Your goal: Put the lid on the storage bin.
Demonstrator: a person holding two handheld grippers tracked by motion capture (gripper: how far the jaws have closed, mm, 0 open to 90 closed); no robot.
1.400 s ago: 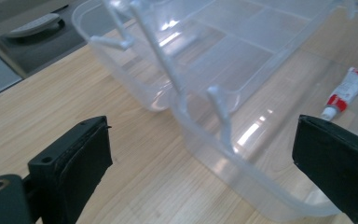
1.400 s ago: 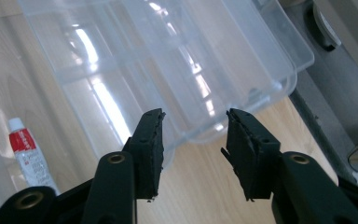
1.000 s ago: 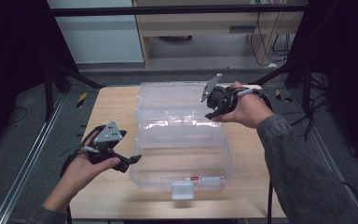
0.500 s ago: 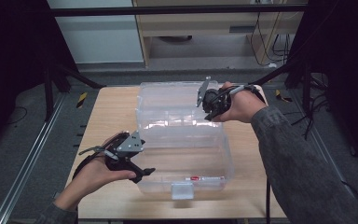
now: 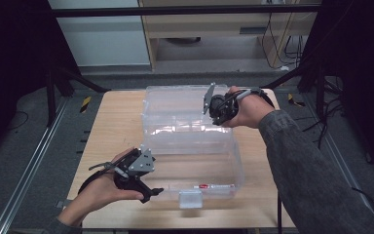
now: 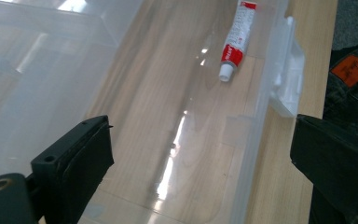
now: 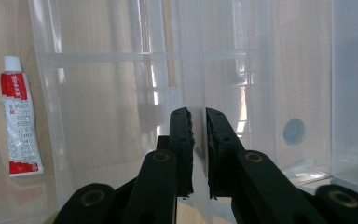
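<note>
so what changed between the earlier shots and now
The left gripper moved in from the table's left to the clear plastic box, jaws open at its near corner. The right gripper has just been closing on the box's raised lid. The box and red-and-white tube stayed put.

Tongs (image 7: 199,140) nearly closed, having just been closing, pads pinching the thin clear lid (image 7: 261,70) edge between them. Red-and-white tube (image 7: 19,122) lies at left inside the clear box (image 7: 98,93).
</note>
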